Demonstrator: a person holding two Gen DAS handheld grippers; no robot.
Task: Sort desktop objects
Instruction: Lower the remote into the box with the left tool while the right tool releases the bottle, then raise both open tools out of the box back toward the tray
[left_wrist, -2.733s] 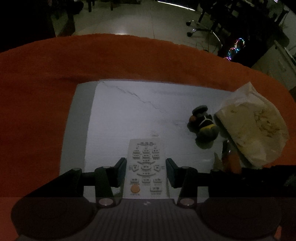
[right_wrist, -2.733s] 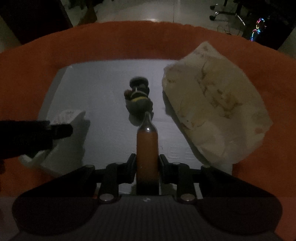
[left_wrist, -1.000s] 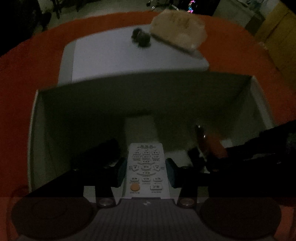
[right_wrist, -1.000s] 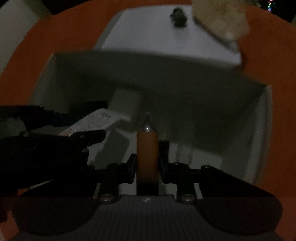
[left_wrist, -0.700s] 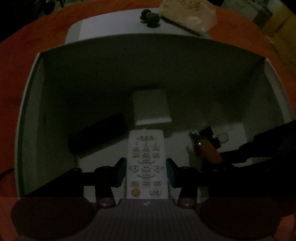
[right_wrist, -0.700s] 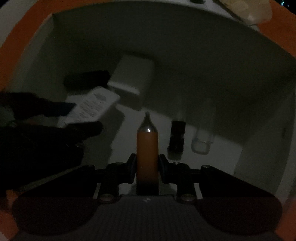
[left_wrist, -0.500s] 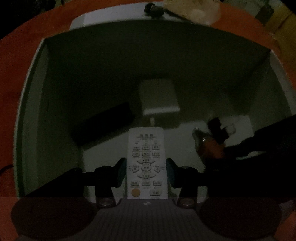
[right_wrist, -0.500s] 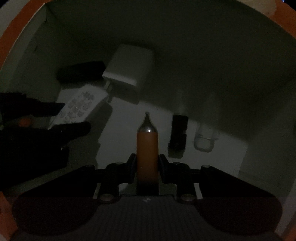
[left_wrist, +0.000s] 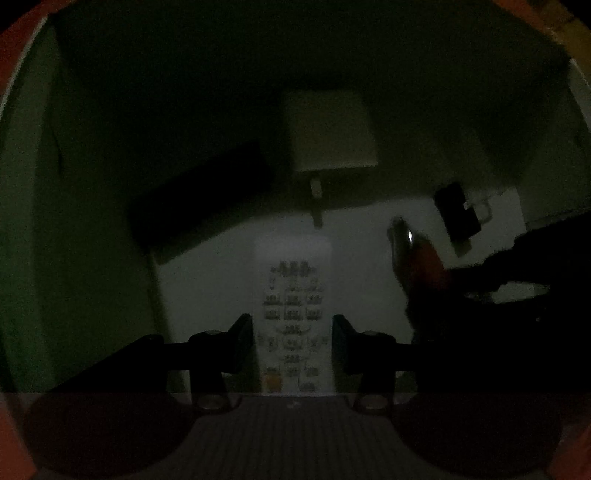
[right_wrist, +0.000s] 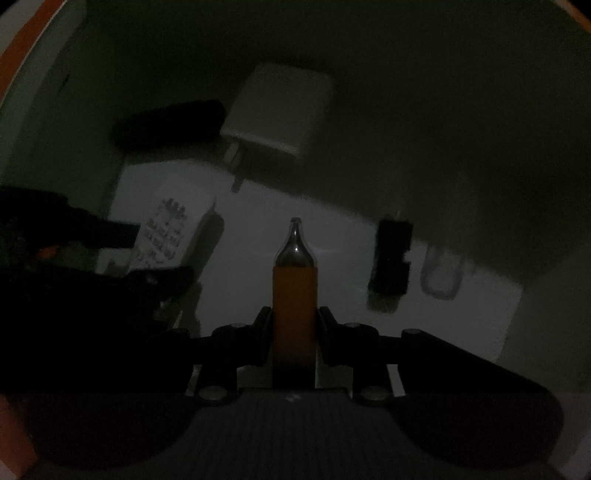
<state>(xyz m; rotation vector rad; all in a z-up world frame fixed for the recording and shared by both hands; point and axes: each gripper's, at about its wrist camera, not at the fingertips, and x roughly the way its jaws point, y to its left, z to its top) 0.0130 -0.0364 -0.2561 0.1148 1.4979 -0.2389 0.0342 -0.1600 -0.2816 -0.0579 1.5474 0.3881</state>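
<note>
Both grippers are low inside a dim white storage box (left_wrist: 22, 206). My left gripper (left_wrist: 293, 328) is shut on a white remote control (left_wrist: 291, 314), held just above the box floor; the remote also shows in the right wrist view (right_wrist: 170, 232). My right gripper (right_wrist: 294, 325) is shut on an orange-labelled glass vial (right_wrist: 294, 295) with a clear pointed tip; the vial also shows in the left wrist view (left_wrist: 421, 258), to the right of the remote.
On the box floor lie a white power adapter (right_wrist: 280, 110) (left_wrist: 330, 129), a black bar-shaped object (right_wrist: 170, 123) (left_wrist: 199, 199), a small black item (right_wrist: 393, 251) and a small clear bottle (right_wrist: 443, 273). The box walls (right_wrist: 480, 92) rise close all round.
Both grippers have moved from above the tabletop into the box and sunk deeper toward its floor, each still holding its object. The view has grown darker.
</note>
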